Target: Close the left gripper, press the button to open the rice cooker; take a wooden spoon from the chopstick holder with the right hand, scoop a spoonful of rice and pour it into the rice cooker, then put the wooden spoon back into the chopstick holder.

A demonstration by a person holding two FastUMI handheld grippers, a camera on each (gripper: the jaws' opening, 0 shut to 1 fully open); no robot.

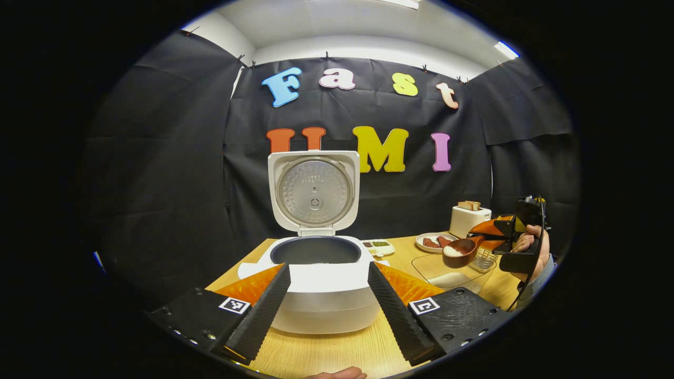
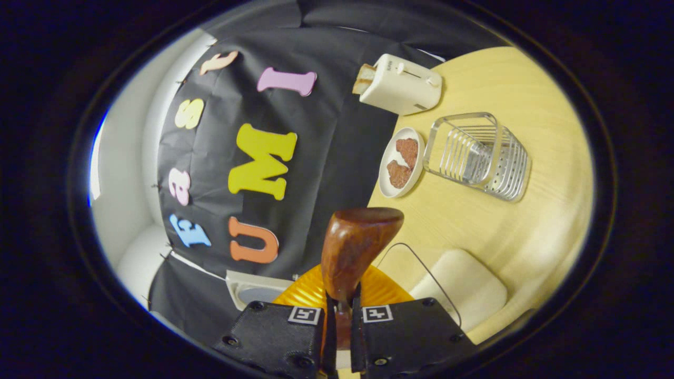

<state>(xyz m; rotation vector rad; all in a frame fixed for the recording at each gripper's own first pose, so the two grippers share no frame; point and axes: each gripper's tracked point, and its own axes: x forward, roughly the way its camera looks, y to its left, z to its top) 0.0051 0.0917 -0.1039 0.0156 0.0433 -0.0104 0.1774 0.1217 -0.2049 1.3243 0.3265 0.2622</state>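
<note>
Both claws differ: left claw [image 1: 328, 295] released; right claw [image 2: 342, 337] grasping wooden spoon [image 2: 354, 252], seemingly rice-filled.

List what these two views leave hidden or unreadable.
- Cooker pot: left gripper view, the rim hides the bottom, so any rice inside can't be judged.
- Spoon: right gripper view shows its underside; its load faces away.
- Rice bowl: right gripper view, partly behind the right claw.
- Small tray: left gripper view, contents too small.

glossy dark wooden spoon [image 2: 354, 247], smooth white plastic rice cooker [image 1: 321, 284], shiny metal wire chopstick holder [image 2: 479, 155], matt pale wood table [image 2: 505, 221]
</note>
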